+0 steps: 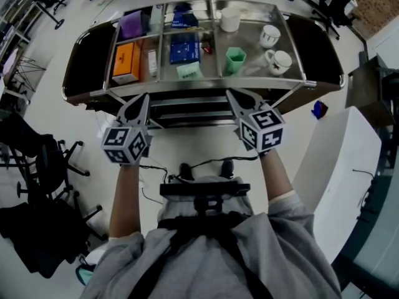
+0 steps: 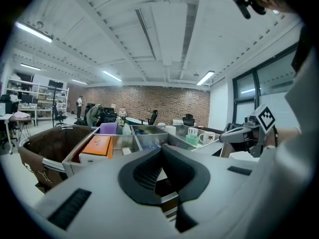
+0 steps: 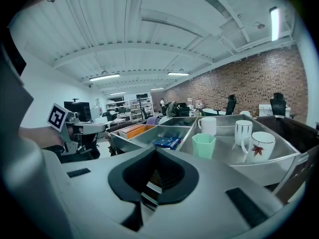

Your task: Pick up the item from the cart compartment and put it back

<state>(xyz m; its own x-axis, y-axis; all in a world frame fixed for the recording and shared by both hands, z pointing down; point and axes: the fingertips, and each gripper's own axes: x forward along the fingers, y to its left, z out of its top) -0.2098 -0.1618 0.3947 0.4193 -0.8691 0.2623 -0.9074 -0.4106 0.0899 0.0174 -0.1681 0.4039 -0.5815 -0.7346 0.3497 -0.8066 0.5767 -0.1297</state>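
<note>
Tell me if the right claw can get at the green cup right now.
Probably yes: the right claw sits shut just short of the cart, and the green cup stands straight ahead with nothing between.

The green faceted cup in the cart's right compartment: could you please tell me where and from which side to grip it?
Probably across two opposite flat faces near the rim, coming down from above with the right gripper: the green faceted cup stands upright, mouth up, clear of the mugs beside it.

Left gripper [image 1: 144, 98], right gripper [image 1: 231, 93]: jaws together, empty, level beside each other, forearms stretched forward, tips angled slightly inward.
</note>
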